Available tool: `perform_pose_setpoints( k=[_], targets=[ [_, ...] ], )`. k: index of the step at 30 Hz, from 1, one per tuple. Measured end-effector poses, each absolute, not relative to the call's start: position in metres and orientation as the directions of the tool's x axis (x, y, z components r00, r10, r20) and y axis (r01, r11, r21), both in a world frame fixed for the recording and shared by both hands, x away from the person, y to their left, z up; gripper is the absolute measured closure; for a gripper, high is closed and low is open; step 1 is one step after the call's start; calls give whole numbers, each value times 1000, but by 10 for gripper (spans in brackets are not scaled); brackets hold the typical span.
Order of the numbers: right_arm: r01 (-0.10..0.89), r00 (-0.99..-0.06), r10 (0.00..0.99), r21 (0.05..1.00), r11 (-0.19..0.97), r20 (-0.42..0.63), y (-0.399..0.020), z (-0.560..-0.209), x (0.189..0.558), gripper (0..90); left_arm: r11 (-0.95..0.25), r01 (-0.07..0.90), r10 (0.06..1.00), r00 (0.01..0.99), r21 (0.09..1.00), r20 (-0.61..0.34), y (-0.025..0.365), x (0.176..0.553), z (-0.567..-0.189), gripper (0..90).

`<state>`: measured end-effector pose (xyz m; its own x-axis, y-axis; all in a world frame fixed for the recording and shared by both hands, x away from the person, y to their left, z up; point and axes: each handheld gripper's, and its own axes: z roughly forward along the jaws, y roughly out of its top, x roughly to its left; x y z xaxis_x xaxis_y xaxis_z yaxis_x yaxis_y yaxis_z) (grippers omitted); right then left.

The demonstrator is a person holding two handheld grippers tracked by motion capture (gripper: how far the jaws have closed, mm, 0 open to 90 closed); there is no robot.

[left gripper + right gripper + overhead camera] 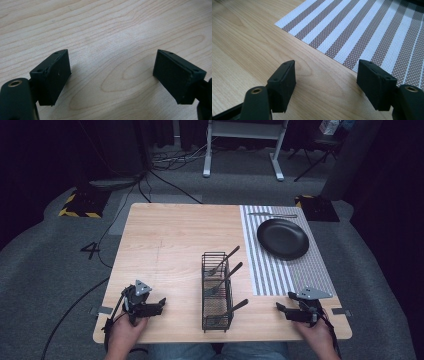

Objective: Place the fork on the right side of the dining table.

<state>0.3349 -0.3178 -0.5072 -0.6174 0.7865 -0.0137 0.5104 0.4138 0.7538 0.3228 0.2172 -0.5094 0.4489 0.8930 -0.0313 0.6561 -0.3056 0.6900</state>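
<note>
- Grey carpet surrounds a pale wooden table [165, 240], with cables trailing across the floor behind it and a white desk frame [245, 145] farther back.
- At the near left corner of that table the left gripper [161, 303] rests in a hand, its jaws spread wide with bare wood between them; in the left gripper view the left gripper [110, 75] has hold of nothing.
- At the near right edge the right gripper [284, 302] sits in the other hand, jaws likewise wide apart and empty.
- In the right gripper view the right gripper [325, 82] hovers over bare wood, just short of the corner of the striped placemat [367, 32].
- Between the two grippers stands a black wire basket [216, 292], upright, with three dark-handled forks [226, 275] leaning out to the right.
- Beyond the right gripper the striped placemat [270, 270] carries a black plate [283, 238].
- Past the plate, at the mat's far end, lies a piece of metal cutlery [272, 215]; I cannot tell what kind.
</note>
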Motion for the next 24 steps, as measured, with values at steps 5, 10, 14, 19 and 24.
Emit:
perform_pose_setpoints(
  k=[5, 10, 14, 19, 24],
  targets=[
    [510, -618, 786, 754, 415, -14, -318, -507, 335, 314, -306, 656, 893, 449, 690, -31, 217, 323, -509, 146],
    [510, -619, 785, 754, 414, -13, -318, -507, 334, 314, -304, 654, 894, 448, 692, -30, 217, 324, -509, 146],
    [510, -619, 786, 753, 414, -13, -318, -507, 334, 314, -301, 655, 895, 445, 693, -32, 217, 325, -510, 146],
    [511, -618, 786, 754, 414, -12, -318, -507, 334, 315, -302, 655, 894, 446, 693, -32, 217, 325, -509, 146],
    [509, -625, 780, 753, 417, -9, -319, -506, 334, 349, -301, 656, 894, 446, 693, -34, 217, 325, -510, 147]
  ],
)
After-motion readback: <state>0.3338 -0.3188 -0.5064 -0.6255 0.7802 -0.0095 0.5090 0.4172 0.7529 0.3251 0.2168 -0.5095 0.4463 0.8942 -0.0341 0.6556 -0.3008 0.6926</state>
